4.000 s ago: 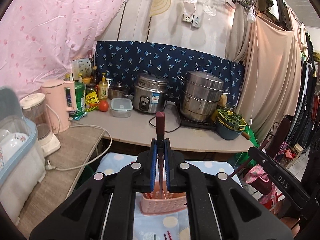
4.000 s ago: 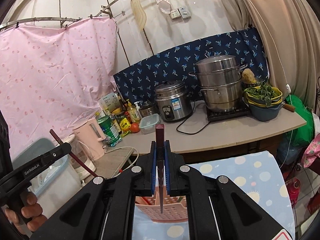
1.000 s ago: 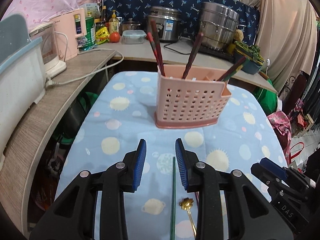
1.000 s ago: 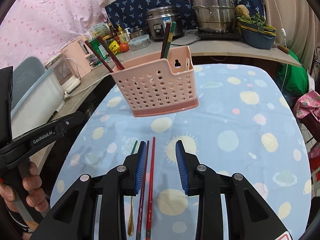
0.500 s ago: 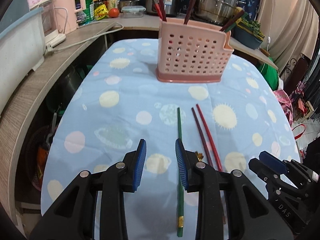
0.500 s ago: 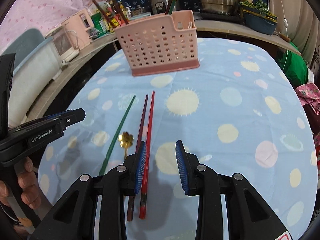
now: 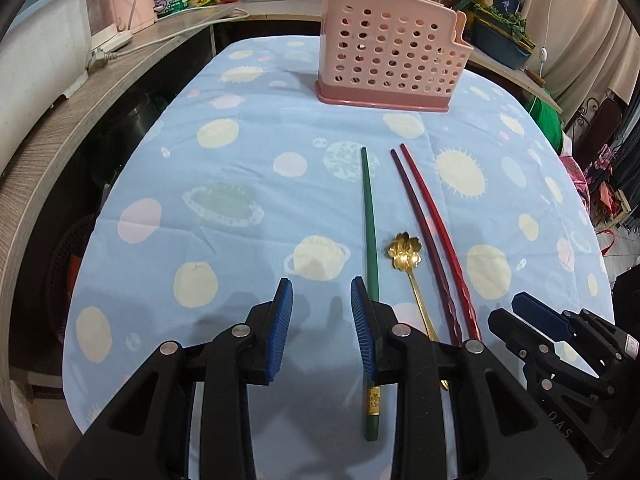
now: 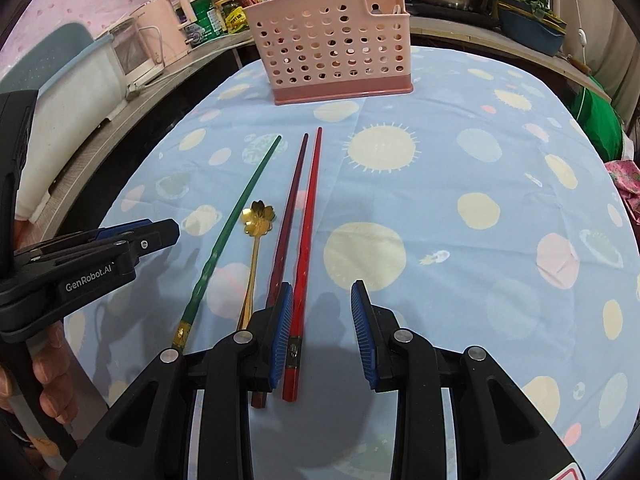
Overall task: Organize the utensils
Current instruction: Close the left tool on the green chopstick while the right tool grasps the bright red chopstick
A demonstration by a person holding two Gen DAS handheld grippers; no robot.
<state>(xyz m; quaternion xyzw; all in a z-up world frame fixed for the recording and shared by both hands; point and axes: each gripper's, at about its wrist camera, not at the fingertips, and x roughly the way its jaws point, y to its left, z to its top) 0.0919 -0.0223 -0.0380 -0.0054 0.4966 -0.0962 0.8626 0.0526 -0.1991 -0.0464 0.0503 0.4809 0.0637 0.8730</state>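
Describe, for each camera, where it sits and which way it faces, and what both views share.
Left wrist: on the left gripper, low over the tablecloth, facing the caddy; its own open fingers show, the right gripper at far right.
Right wrist: on the right gripper, facing the same way; the left gripper and hand show.
Shared: caddy, green chopstick, spoon, red chopsticks.

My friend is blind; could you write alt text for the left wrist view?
An open black claw hovers over a blue spotted tablecloth beside a green chopstick, gold spoon and two red chopsticks. A pink basket stands beyond.
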